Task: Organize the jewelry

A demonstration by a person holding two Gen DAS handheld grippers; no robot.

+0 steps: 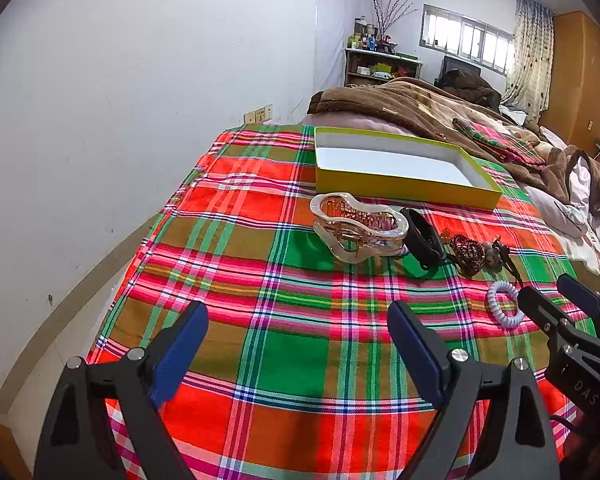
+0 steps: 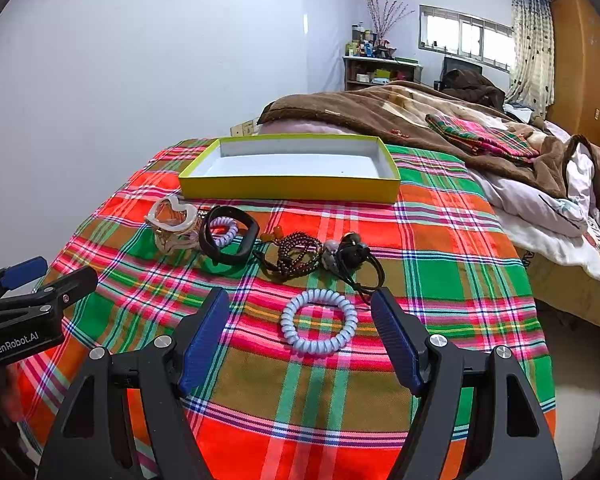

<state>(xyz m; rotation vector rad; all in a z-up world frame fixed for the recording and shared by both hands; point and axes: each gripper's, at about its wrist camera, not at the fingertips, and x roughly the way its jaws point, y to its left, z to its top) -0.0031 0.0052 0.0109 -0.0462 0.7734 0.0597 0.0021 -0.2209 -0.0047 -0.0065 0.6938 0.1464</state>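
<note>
An empty yellow box (image 1: 400, 184) (image 2: 288, 190) lies on the plaid cloth. In front of it sit a cream hair claw (image 1: 358, 226) (image 2: 174, 222), a black band (image 1: 422, 238) (image 2: 230, 254) with a small coil tie (image 2: 224, 232) inside, a dark bead bracelet (image 1: 466, 252) (image 2: 296, 256), a black hair tie with a charm (image 2: 352, 258) and a pale blue coil tie (image 2: 319, 322) (image 1: 502, 304). My right gripper (image 2: 300, 332) is open, its fingers either side of the pale blue coil tie. My left gripper (image 1: 298, 344) is open and empty over the cloth.
The plaid cloth (image 1: 260, 320) covers the bed end beside a white wall on the left. A brown blanket (image 2: 380, 112) and white bedding (image 2: 548, 216) lie behind and right of the box. A shelf (image 2: 380, 68) stands far back.
</note>
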